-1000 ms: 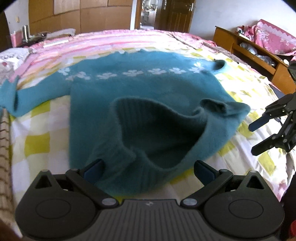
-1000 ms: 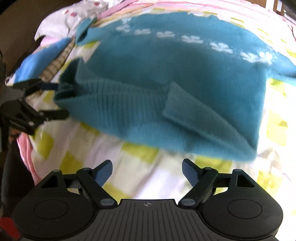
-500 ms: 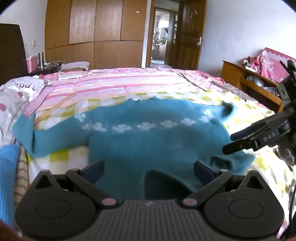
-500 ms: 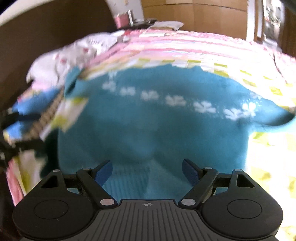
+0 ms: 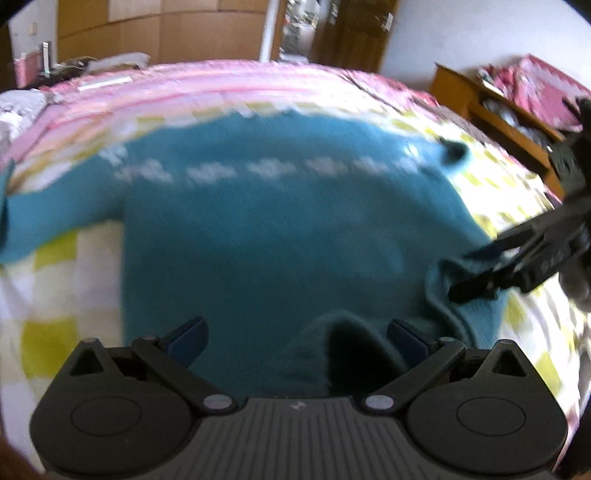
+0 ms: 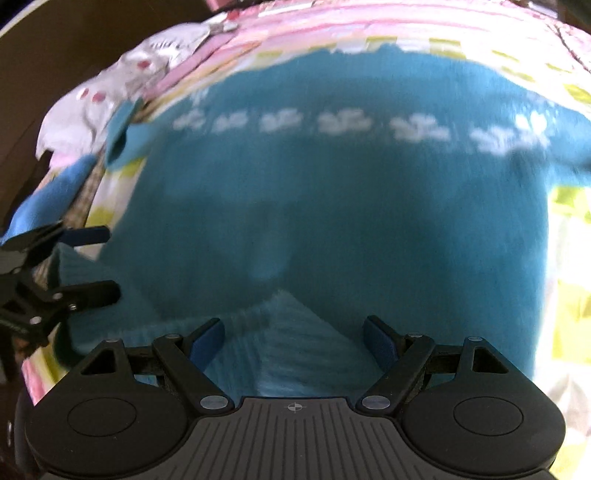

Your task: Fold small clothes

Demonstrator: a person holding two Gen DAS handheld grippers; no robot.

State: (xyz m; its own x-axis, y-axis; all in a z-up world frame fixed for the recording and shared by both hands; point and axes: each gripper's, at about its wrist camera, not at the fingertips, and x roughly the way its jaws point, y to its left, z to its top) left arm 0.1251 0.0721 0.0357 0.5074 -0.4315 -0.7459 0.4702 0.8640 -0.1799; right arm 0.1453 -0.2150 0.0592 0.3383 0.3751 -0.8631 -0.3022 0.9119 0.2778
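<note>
A teal sweater (image 5: pixel 280 229) with a band of white flowers lies spread on the bed; it shows too in the right wrist view (image 6: pixel 332 221). My left gripper (image 5: pixel 297 336) hangs open over the near hem, where a fold of fabric bulges up between its blue pads. In the right wrist view this left gripper (image 6: pixel 109 263) stands wide around the hem's left corner. My right gripper (image 6: pixel 293 339) is open above the ribbed hem (image 6: pixel 280 332). From the left wrist view, the right gripper (image 5: pixel 461 275) straddles the hem's right corner without pinching it.
A yellow-and-white checked sheet (image 5: pixel 55 295) covers the bed, with a pink striped blanket (image 5: pixel 221 88) beyond. A wooden dresser (image 5: pixel 498 122) stands at the right, a wardrobe (image 5: pixel 166 33) and doorway behind. A light blue cloth (image 6: pixel 51 199) and spotted pillow (image 6: pixel 110 92) lie at the left.
Both grippers have dipped and come closer to the sweater's near hem. The right gripper has closed in on the hem's right corner. Both stay open.
</note>
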